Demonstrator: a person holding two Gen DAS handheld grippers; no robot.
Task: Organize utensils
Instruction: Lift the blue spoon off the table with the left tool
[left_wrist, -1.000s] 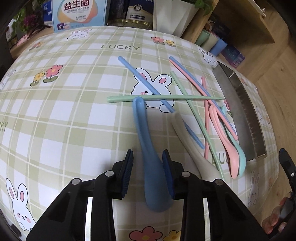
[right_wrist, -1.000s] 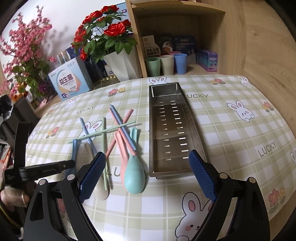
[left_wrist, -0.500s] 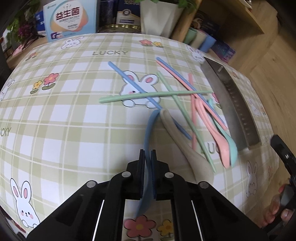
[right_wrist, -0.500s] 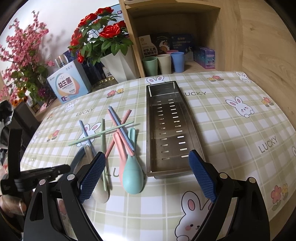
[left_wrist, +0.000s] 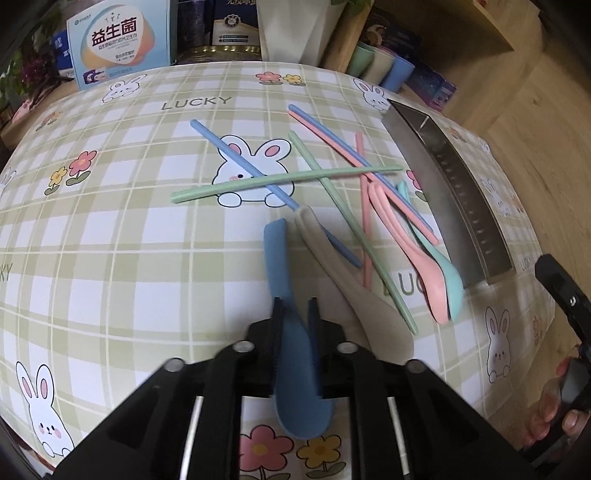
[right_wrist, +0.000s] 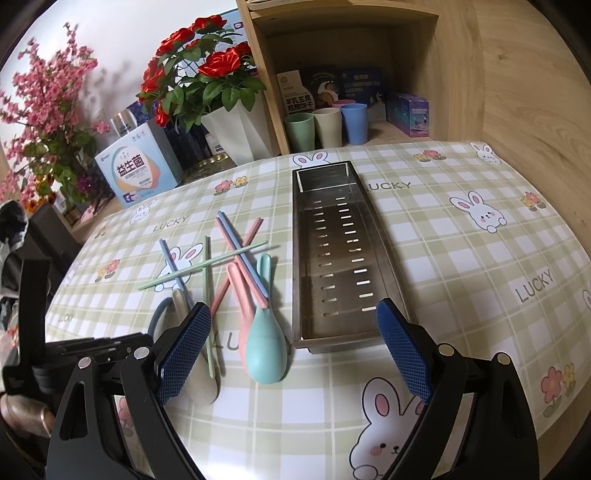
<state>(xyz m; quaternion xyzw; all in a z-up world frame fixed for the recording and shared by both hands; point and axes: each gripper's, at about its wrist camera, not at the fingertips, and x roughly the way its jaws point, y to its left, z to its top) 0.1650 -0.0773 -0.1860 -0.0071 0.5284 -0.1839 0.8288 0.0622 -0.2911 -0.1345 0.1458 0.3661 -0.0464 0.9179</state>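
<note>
The bench is covered by a green checked cloth with bunnies and flowers on it. A long metal tray with slots is seen in the middle. Just beside it, coloured chopsticks are crossed in a pile, with a teal spoon, a pink spoon and a cream spoon.

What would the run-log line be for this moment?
left gripper: around blue spoon | right gripper: open, empty | metal tray: empty | other utensils: on table
</note>
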